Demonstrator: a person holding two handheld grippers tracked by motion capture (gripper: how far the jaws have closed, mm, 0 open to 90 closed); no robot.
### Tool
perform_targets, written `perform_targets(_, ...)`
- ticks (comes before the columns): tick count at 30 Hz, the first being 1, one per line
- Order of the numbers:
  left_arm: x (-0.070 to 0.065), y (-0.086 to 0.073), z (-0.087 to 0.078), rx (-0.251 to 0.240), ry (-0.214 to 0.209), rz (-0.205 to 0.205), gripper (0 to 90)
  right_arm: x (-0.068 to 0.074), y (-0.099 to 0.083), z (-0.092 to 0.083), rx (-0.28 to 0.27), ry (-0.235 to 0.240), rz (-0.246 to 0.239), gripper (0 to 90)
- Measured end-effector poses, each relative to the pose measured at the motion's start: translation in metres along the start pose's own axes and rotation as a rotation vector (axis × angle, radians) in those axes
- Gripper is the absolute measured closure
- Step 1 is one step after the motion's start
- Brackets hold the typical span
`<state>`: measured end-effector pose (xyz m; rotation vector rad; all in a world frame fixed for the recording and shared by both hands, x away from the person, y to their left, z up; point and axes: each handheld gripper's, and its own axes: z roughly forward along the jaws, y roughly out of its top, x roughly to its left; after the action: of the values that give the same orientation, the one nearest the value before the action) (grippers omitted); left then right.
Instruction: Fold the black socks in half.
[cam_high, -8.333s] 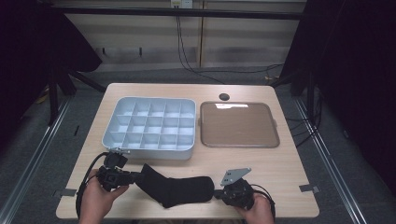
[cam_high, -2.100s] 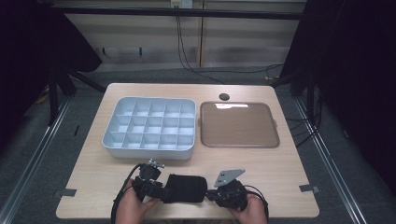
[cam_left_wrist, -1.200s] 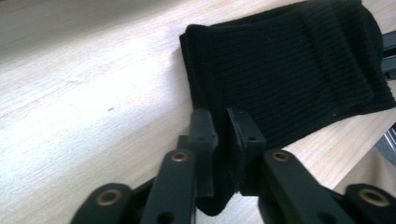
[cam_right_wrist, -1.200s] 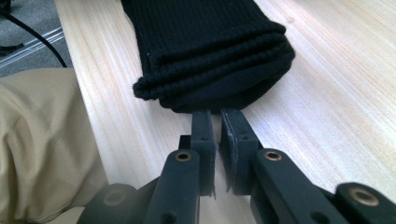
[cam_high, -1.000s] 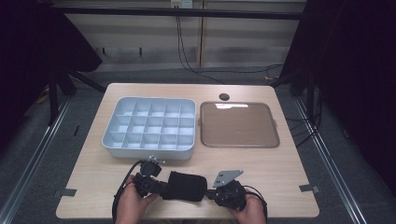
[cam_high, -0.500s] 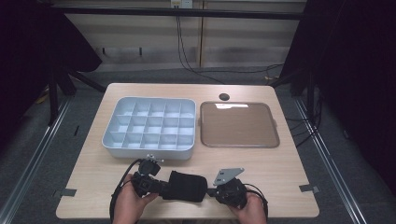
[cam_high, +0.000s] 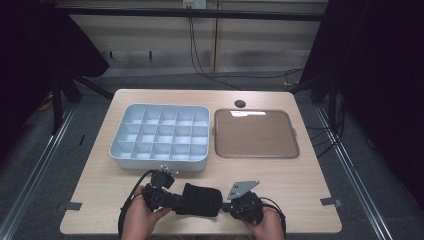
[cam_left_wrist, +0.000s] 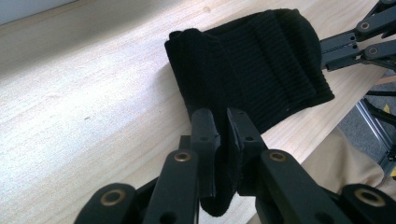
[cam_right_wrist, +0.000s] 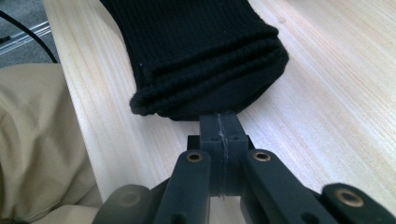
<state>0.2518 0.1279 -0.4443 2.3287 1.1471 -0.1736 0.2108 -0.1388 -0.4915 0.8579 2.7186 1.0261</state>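
Observation:
A black sock (cam_high: 200, 200) lies folded double near the table's front edge, between my two grippers. My left gripper (cam_high: 172, 199) is at its left end. In the left gripper view the jaws (cam_left_wrist: 223, 116) are shut on a fold of the ribbed sock (cam_left_wrist: 261, 60). My right gripper (cam_high: 227, 206) is at the sock's right end. In the right gripper view its jaws (cam_right_wrist: 218, 116) are pressed together, with the tips at the lower edge of the sock's cuff (cam_right_wrist: 201, 46). The right gripper (cam_left_wrist: 355, 42) also appears beyond the sock in the left gripper view.
A pale blue tray with several compartments (cam_high: 155, 162) stands behind the sock at the left. A brown flat tray (cam_high: 255, 132) sits to its right, and a round cable hole (cam_high: 240, 103) lies behind that. Beige trousers (cam_right_wrist: 37, 140) are just past the table's front edge.
Since the oldest frame my left gripper has carried the sock's left end to the right, so the long sock is now folded short. Over the last second hardly anything moved.

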Motion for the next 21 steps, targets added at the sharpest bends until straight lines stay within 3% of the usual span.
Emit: perform_targets(21, -0.015, 0.013, -0.001, 0.007, -0.022, 0.032, 82.5, 0.000, 0.002, 0.002, -0.001, 0.000, 0.005, 90.0)
